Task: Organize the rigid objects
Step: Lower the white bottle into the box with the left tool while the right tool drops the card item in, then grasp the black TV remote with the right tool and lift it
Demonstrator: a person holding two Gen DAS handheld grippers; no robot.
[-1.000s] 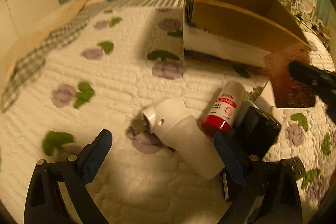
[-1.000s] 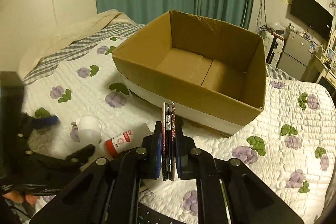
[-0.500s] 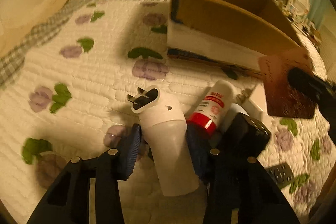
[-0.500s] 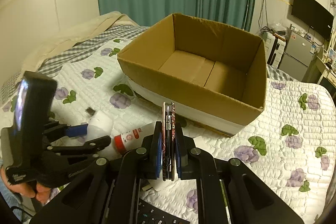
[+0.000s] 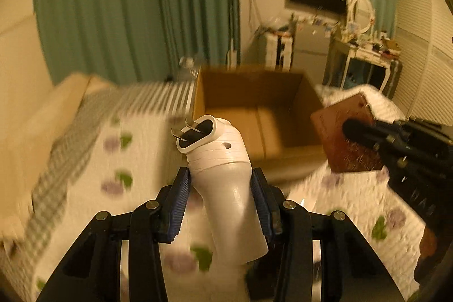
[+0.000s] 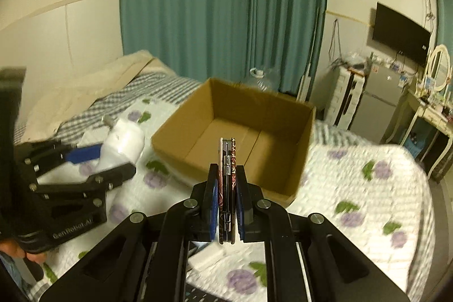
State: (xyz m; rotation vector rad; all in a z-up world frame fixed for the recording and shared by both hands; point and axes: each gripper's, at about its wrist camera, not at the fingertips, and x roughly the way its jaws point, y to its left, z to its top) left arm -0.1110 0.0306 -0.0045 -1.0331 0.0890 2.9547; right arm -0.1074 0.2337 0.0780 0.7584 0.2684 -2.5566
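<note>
left gripper (image 5: 220, 188) clamps white plug device (image 5: 226, 188), lifted off quilt since earlier | right gripper (image 6: 226, 188) grips flat case (image 6: 226, 188) edge-on; left view shows its brown face | both near cardboard box (image 6: 283, 160)

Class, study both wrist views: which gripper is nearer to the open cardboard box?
Neither clearly. The right gripper, clamping a flat hinged case, faces the cardboard box near edge. The left gripper, holding a white plug-in device, is also short of it.

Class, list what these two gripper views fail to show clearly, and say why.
- Quilt, left wrist view: pattern smeared by motion blur.
- White plug-in device: base hidden behind the left gripper.
- Flat hinged case, right wrist view: seen edge-on in the right gripper, faces unreadable.
- Cardboard box: near floor hidden by its wall.
</note>
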